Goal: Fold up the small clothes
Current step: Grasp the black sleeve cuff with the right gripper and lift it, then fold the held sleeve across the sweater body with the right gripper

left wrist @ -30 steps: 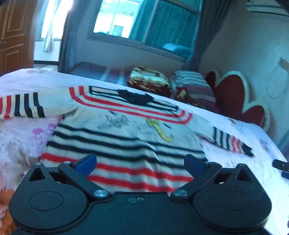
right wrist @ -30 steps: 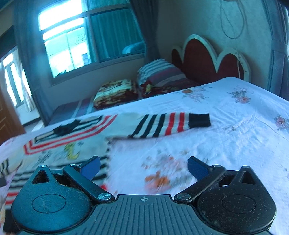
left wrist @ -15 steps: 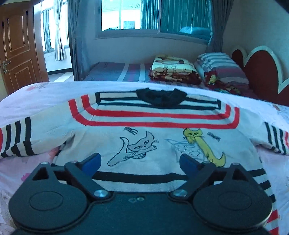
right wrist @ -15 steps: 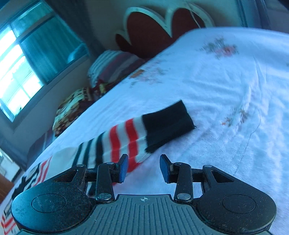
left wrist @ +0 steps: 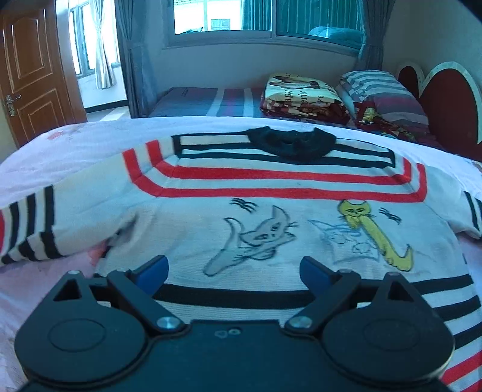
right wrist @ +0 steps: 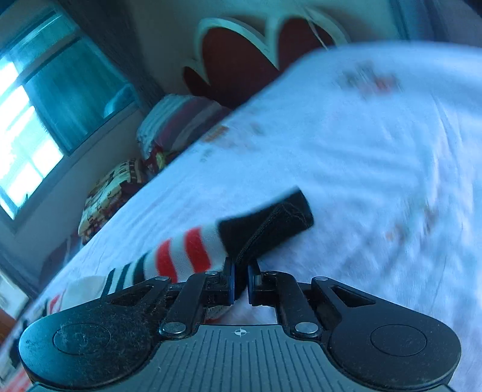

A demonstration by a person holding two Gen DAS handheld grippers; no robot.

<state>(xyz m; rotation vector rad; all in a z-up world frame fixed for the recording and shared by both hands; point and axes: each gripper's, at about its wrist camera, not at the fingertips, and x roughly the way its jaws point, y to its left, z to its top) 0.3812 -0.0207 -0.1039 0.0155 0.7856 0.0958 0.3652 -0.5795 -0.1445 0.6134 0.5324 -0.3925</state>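
Left wrist view: The left gripper was recorded with its jaws spread wide apart and nothing between them, the blue pads positioned low over the lower body of the sweater. The sweater was observed lying flat, front up, on the bed, which was covered in a pale floral sheet. The black collar was found at the far end, with black and red stripe bands below it and two cat motifs, one grey and one yellow, on the chest. The left sleeve was seen stretched outward toward the left edge of the picture, its cuff end cut off by the frame. Beyond the bed, a folded blanket, a striped pillow, a red headboard, a window and a wooden door were noted.

Right wrist view: The right gripper was found with its jaws nearly together, clamped on the edge of the right sleeve just beside the black cuff. The cuff was seen raised and creased at the pinch, while the striped part trailed back toward the left. The sheet behind was blurred. The headboard, pillow and blanket were visible at the far side of the bed.
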